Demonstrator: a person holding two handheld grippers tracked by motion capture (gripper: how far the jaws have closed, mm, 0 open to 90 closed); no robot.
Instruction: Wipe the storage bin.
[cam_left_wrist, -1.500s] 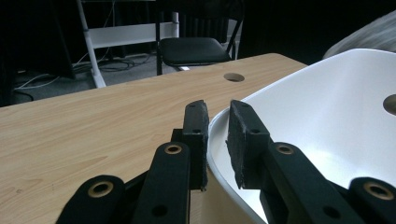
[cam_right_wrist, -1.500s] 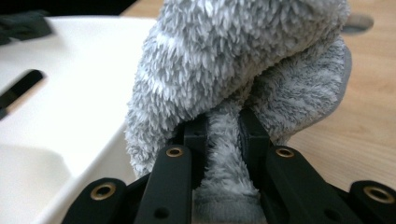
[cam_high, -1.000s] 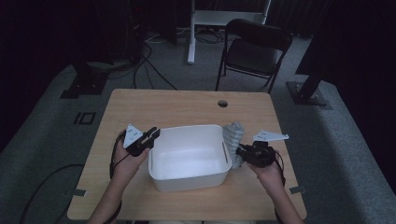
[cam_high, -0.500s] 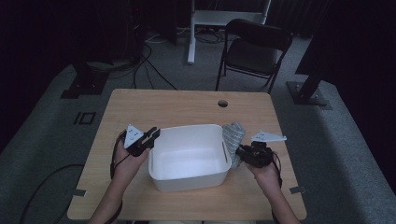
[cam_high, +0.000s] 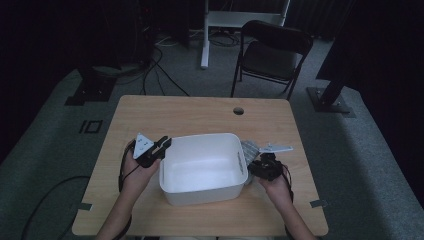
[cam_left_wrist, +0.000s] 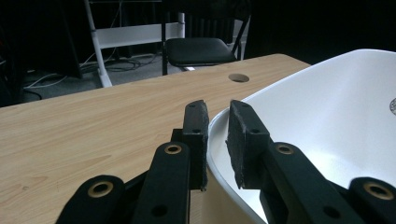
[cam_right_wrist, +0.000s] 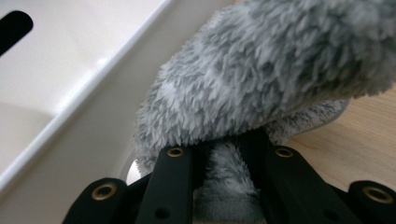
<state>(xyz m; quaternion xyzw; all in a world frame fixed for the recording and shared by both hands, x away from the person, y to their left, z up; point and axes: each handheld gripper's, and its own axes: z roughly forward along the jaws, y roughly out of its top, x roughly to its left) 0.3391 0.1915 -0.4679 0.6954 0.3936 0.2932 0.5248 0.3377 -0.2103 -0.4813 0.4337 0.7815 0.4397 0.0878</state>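
Now L gripper (cam_left_wrist: 217, 140) clamping tub (cam_high: 200, 170) rim, R gripper (cam_right_wrist: 224, 158) pinching grey cloth (cam_right_wrist: 261, 79)

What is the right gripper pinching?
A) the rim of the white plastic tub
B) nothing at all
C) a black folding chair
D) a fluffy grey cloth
D: in the right gripper view the black jaws are closed on a fluffy grey cloth that lies beside the wall of the white plastic tub; the high view shows the right gripper at the tub's right side, on the wooden table.
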